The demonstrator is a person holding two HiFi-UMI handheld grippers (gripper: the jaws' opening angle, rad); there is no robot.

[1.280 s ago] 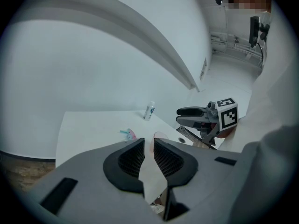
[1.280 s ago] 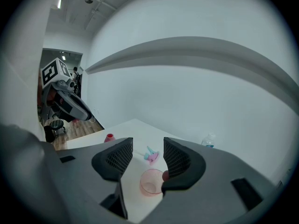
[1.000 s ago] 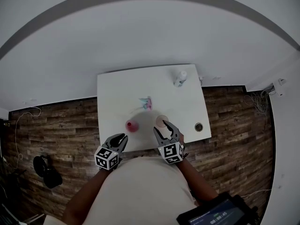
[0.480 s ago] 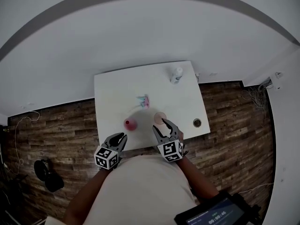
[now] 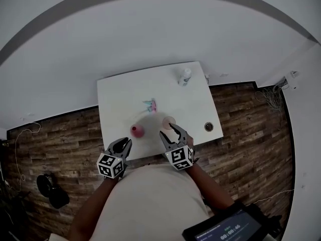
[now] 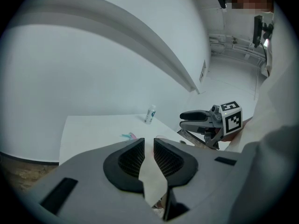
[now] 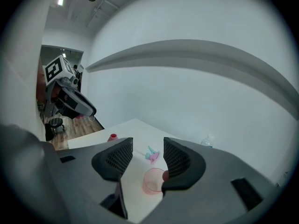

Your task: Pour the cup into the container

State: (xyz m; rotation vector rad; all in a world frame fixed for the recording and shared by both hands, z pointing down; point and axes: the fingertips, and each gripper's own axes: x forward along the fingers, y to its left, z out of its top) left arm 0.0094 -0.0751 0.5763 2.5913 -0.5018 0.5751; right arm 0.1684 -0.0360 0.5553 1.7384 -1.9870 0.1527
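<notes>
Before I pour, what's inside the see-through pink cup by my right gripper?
The translucent pink plastic cup shows only wall and base through its open mouth. The right gripper covers its right side, where a darker red patch peeks out; anything there is hidden.

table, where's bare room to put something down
The white table is bare along its left side, left of the small pink-and-teal item, and between the clear plastic bottle and the round hole. Crowded: near edge, by the small red container and translucent pink cup.
</notes>
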